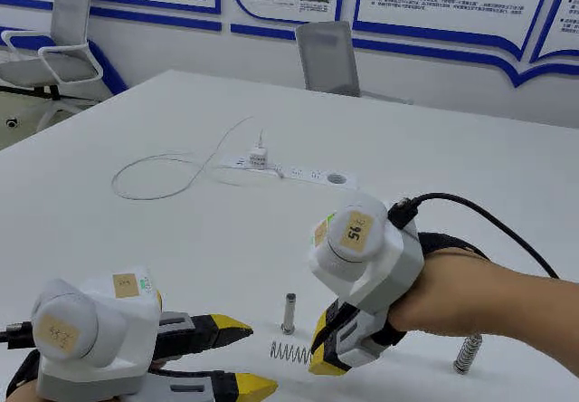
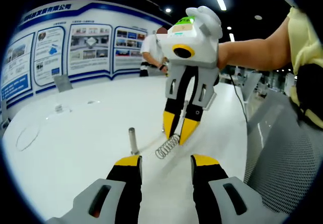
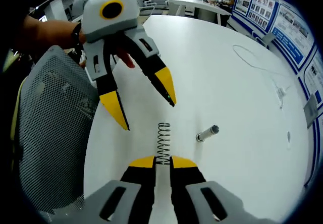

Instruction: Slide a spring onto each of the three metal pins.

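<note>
Right gripper view has your right claw (image 3: 162,162) pinched nearly shut on the near end of the spring (image 3: 163,141), bare pin (image 3: 207,133) just ahead-right; lift, turn the spring upright, lower it squarely; left claw (image 3: 147,114) gapes empty ahead.

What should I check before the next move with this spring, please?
1. Right gripper holds the spring: ok, jaws shut on one end.
2. Spring raised off the table: not ok, it lies flat in the head view.
3. Spring lined up over the bare pin: not ok, it lies sideways beside the pin, apart from it.
4. Bare pin upright and free: ok.
5. Left gripper out of the way: ok, open and short of the pin.
6. Second spring seated on its pin: ok.
</note>
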